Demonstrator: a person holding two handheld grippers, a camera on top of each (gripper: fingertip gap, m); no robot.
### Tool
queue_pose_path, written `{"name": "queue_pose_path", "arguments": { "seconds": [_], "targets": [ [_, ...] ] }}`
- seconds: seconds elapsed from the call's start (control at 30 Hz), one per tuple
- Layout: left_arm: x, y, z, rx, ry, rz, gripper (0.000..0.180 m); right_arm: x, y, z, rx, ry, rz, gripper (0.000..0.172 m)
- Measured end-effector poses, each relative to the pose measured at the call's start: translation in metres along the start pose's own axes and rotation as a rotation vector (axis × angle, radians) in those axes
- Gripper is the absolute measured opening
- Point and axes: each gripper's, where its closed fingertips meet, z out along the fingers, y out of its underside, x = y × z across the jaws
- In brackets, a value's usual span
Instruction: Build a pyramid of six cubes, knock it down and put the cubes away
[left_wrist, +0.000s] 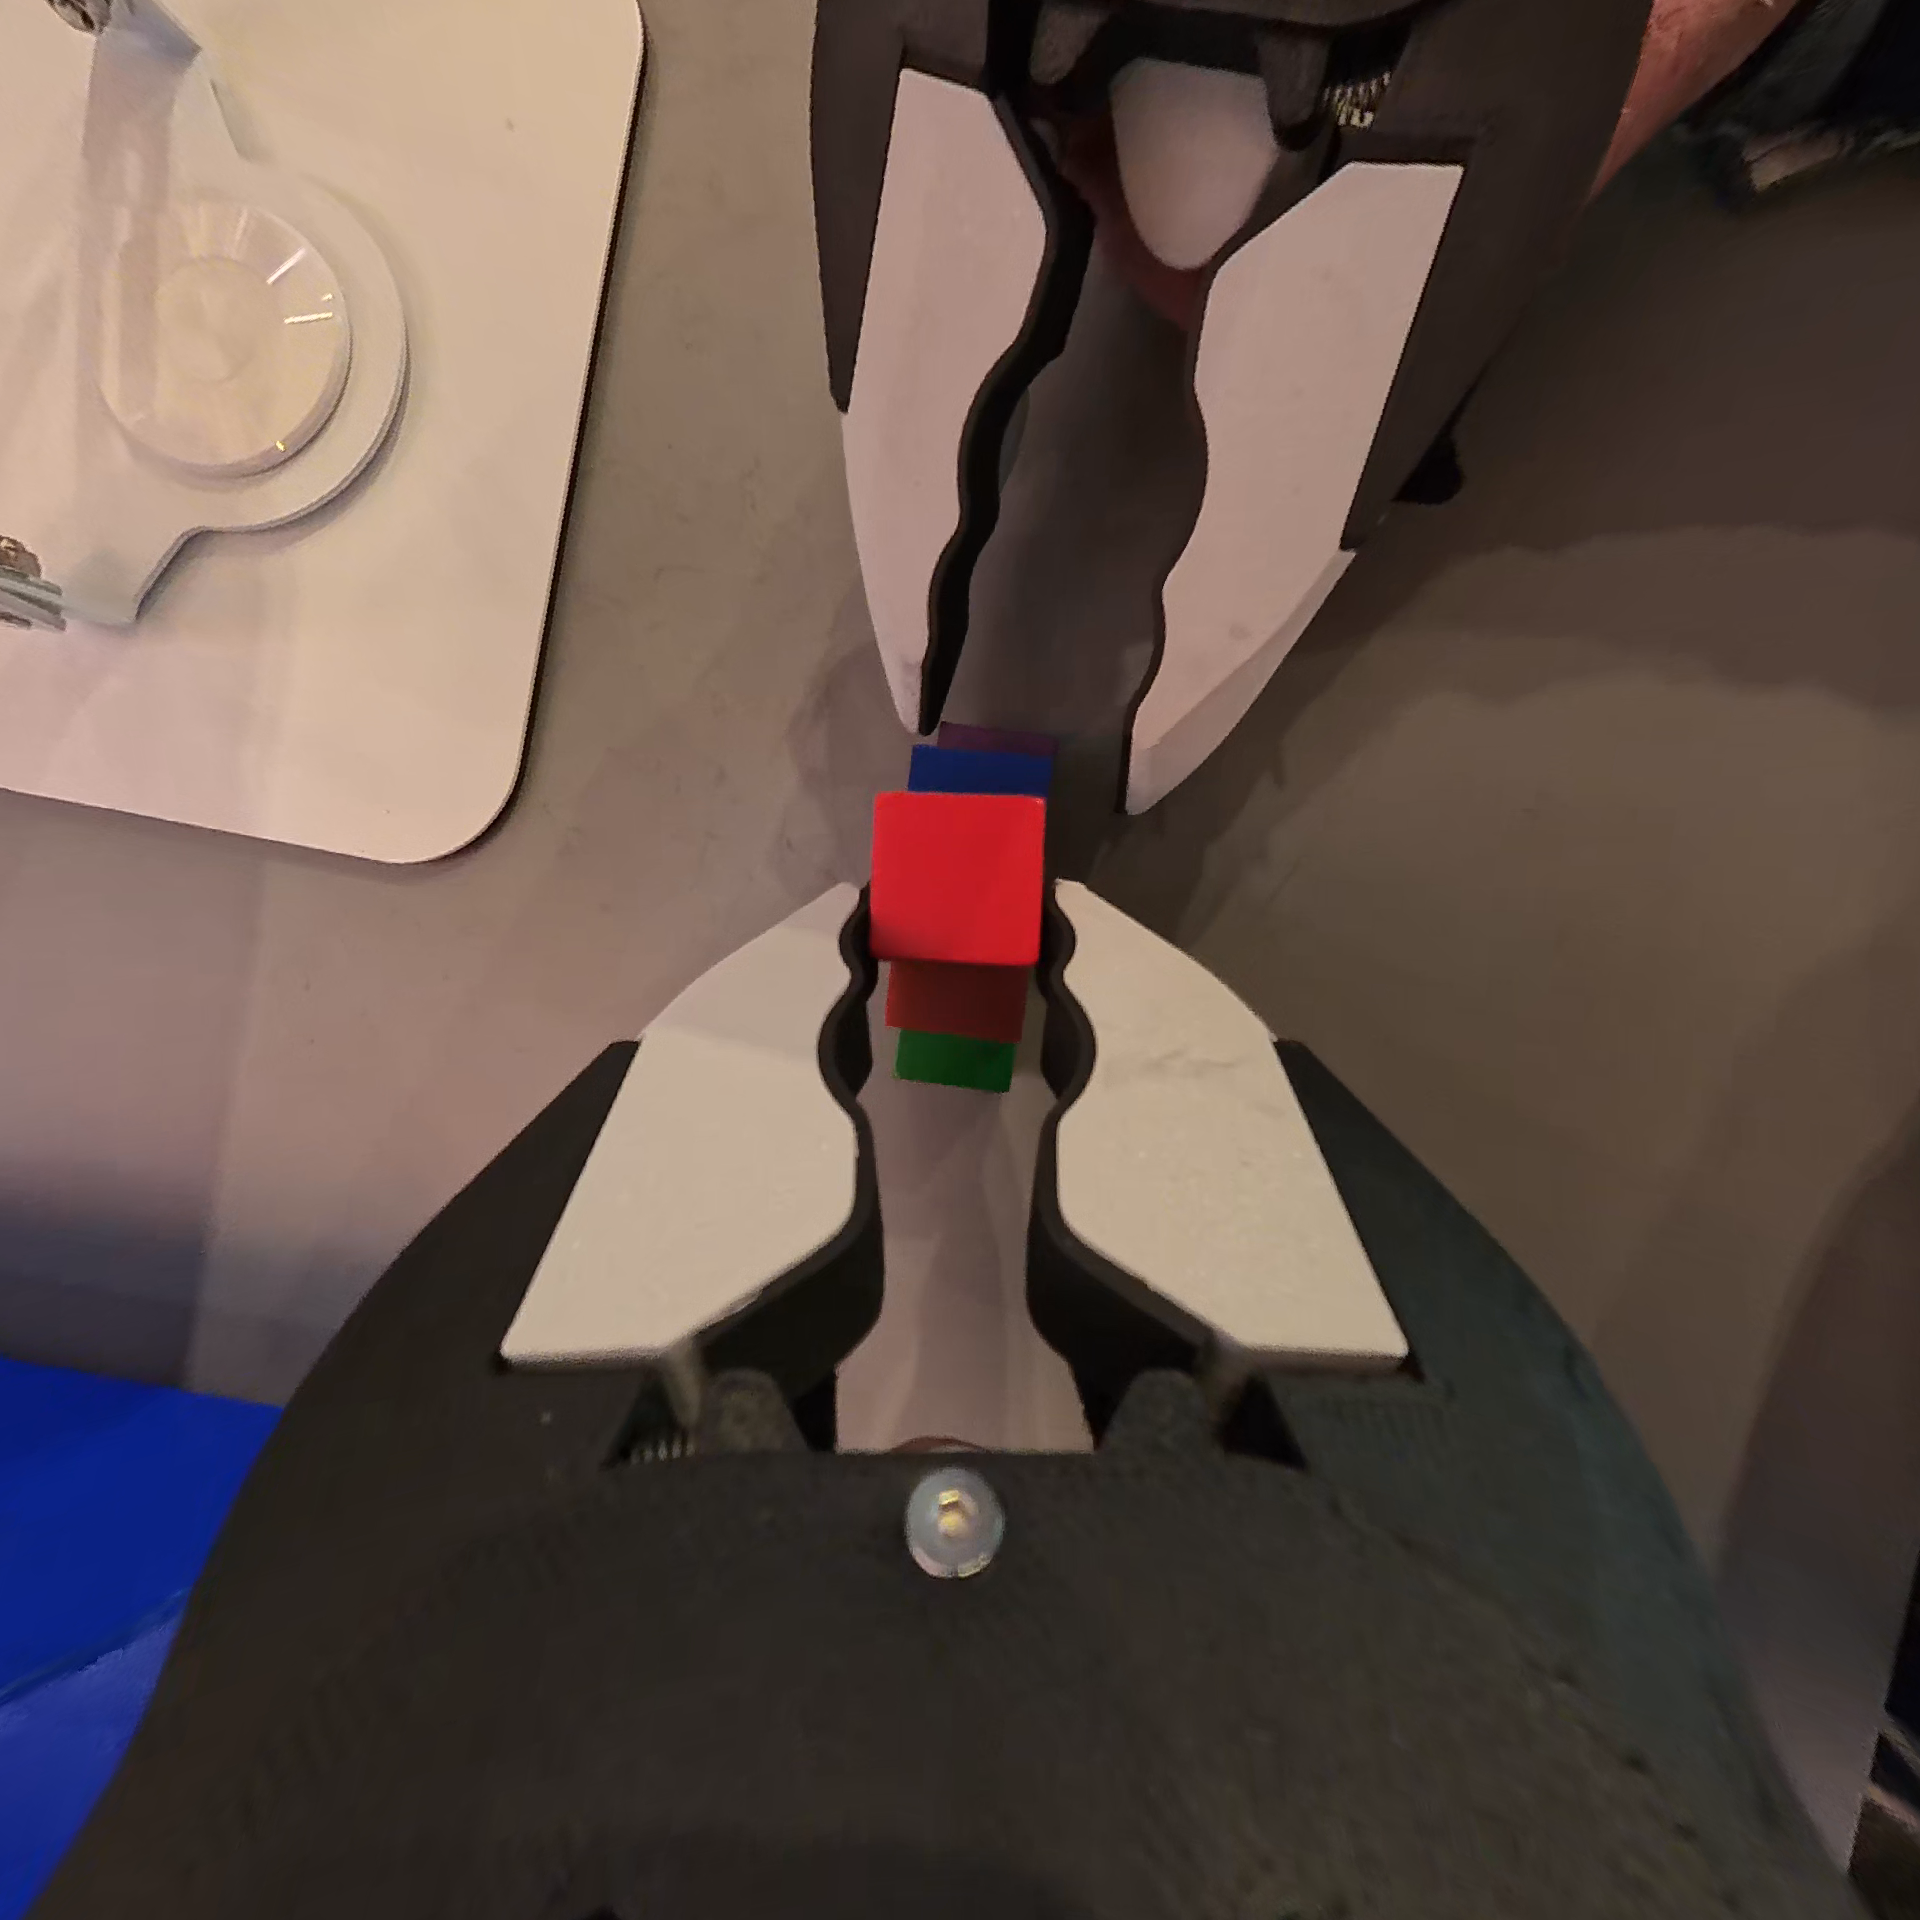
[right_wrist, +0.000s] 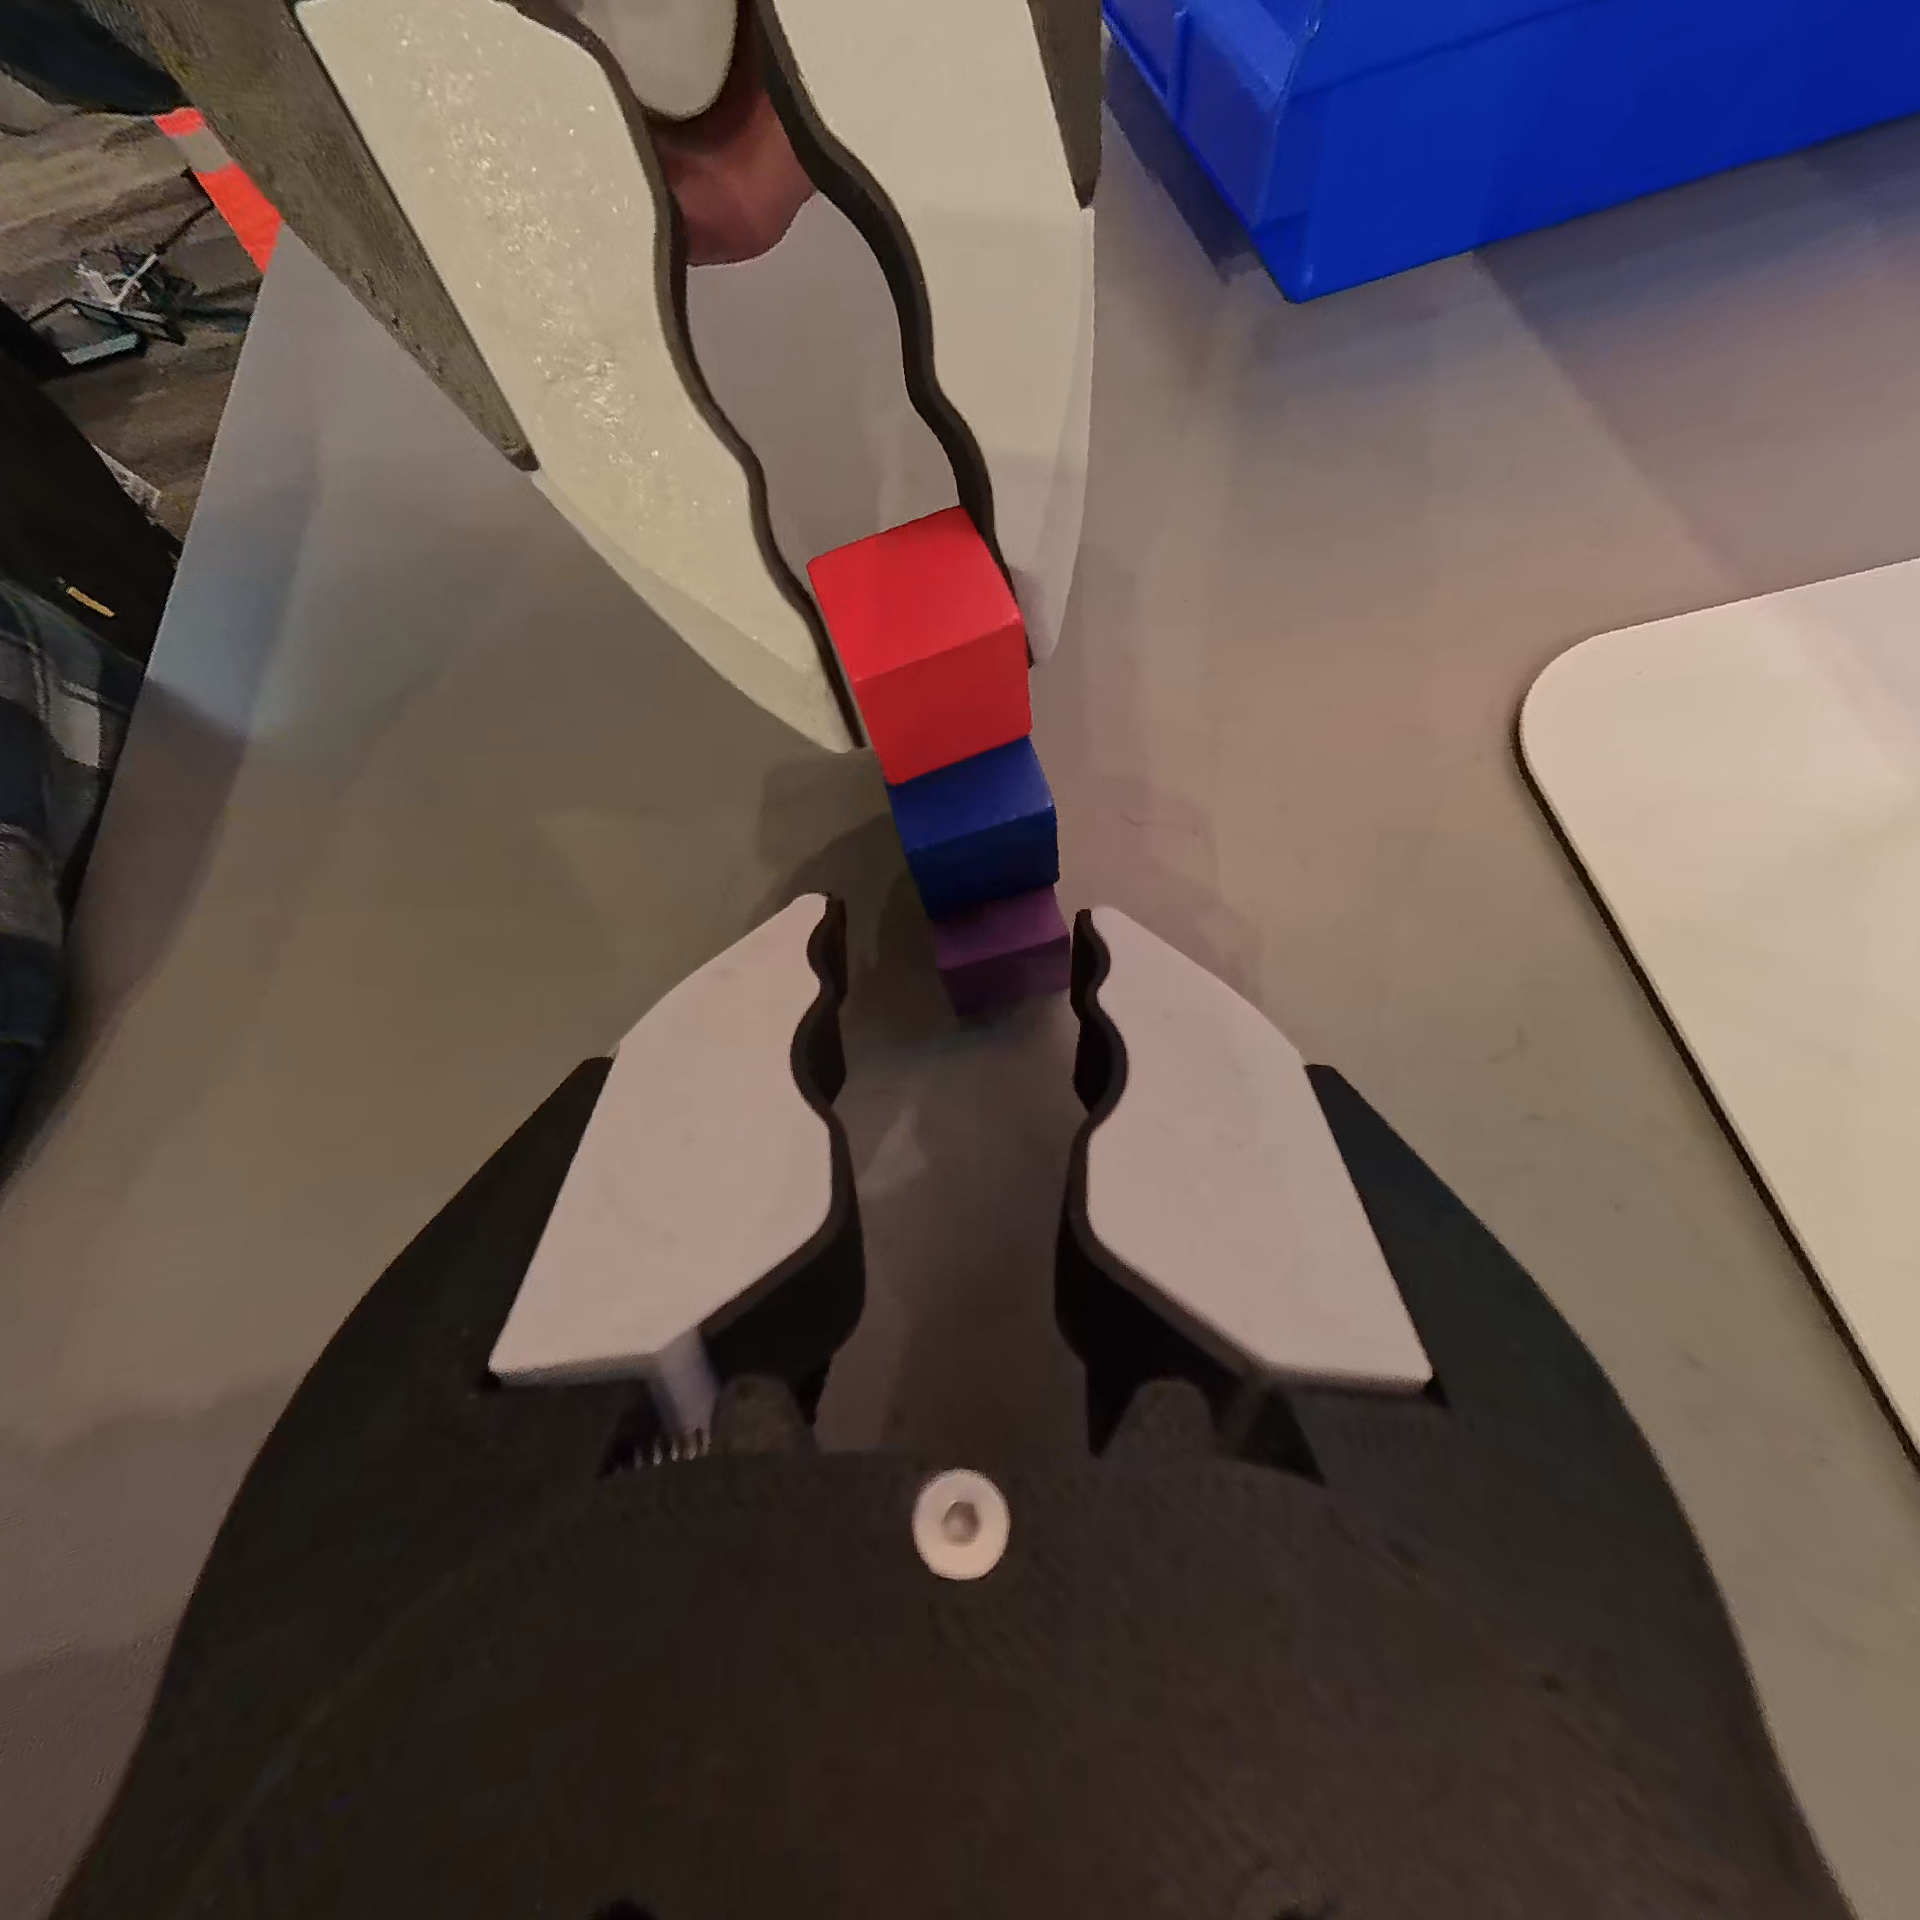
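Left wrist view: the left gripper (left_wrist: 956, 914) is clamped on the red cube (left_wrist: 958, 878), both black pads pressing its sides. The red cube tops the pyramid. Just beyond it, lower, show a blue cube (left_wrist: 982, 771) and a purple cube (left_wrist: 995, 740); just nearer than it, lower, a dark red cube (left_wrist: 956, 1000) and a green cube (left_wrist: 954, 1062). The right gripper (left_wrist: 1029, 764) reaches in from beyond the red cube, its fingers apart. A white board (left_wrist: 312, 416) lies well left of the red cube.

Right wrist view: the right gripper (right_wrist: 958, 966) stands apart, nothing pressed; the purple cube (right_wrist: 1003, 951) lies just ahead of its tips. The blue cube (right_wrist: 977, 821) sits above that, the red cube (right_wrist: 925, 644) on top, clamped by the left gripper (right_wrist: 935, 644). A blue bin (right_wrist: 1507, 135) stands beyond and right of the red cube.
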Motion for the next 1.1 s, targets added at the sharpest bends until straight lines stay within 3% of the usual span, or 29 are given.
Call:
{"name": "queue_pose_path", "arguments": {
  "seconds": [0.13,0.37,0.53,0.7,0.9,1.1],
  "targets": [
    [0.002,0.002,0.001,-0.010,0.010,-0.014,0.048,0.000,-0.001,-0.001,0.008,0.001,0.000,0.042],
    [-0.002,0.016,-0.027,0.035,-0.023,-0.080,0.059,0.001,0.011,-0.021,0.022,0.051,0.043,0.041],
    [-0.005,0.066,-0.035,0.027,-0.075,-0.229,0.036,0.007,0.038,-0.050,-0.003,0.160,0.131,0.029],
    [0.004,0.115,-0.019,-0.031,-0.106,-0.337,0.027,0.010,0.064,-0.073,-0.038,0.276,0.230,0.024],
    [0.005,0.114,-0.018,0.074,-0.157,-0.377,0.017,0.008,0.083,-0.085,-0.093,0.415,0.256,0.001],
    [0.006,0.108,-0.014,0.180,-0.184,-0.381,0.023,0.006,0.084,-0.082,-0.125,0.458,0.204,0.003]
  ]
}}
